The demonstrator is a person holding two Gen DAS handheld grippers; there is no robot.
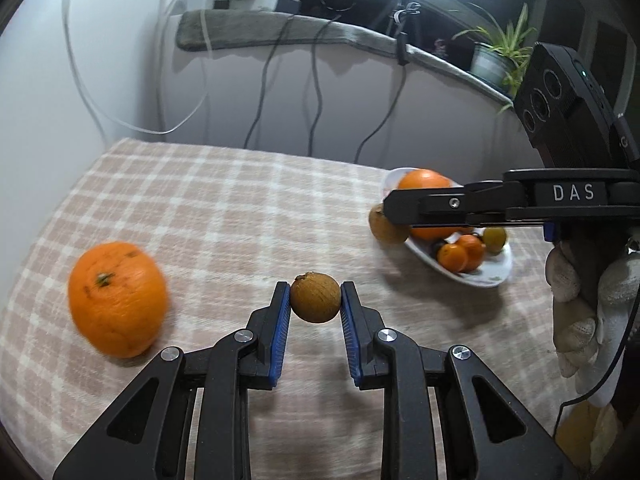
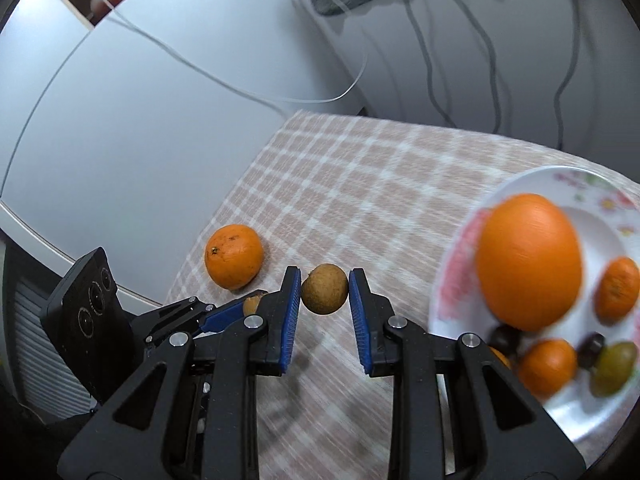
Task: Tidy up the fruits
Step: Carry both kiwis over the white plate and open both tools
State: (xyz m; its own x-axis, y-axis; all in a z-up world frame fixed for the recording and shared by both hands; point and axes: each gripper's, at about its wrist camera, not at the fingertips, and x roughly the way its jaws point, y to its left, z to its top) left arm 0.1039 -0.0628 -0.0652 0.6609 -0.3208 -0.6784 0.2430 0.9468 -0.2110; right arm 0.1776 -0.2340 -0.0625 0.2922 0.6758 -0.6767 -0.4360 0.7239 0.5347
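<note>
A small brown fruit (image 1: 315,298) is clamped in the left tool (image 1: 315,300), and another brown fruit (image 2: 324,289) in the right tool (image 2: 324,292), between the loose orange (image 2: 234,256) and the fruit plate (image 2: 452,280).

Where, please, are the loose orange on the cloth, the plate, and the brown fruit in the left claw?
orange (image 1: 117,299): left wrist view, middle of its peel.
plate (image 2: 576,190): right wrist view, bare flowered rim at the far side.
brown fruit (image 1: 315,298): left wrist view, its front face between the blue pads.
</note>
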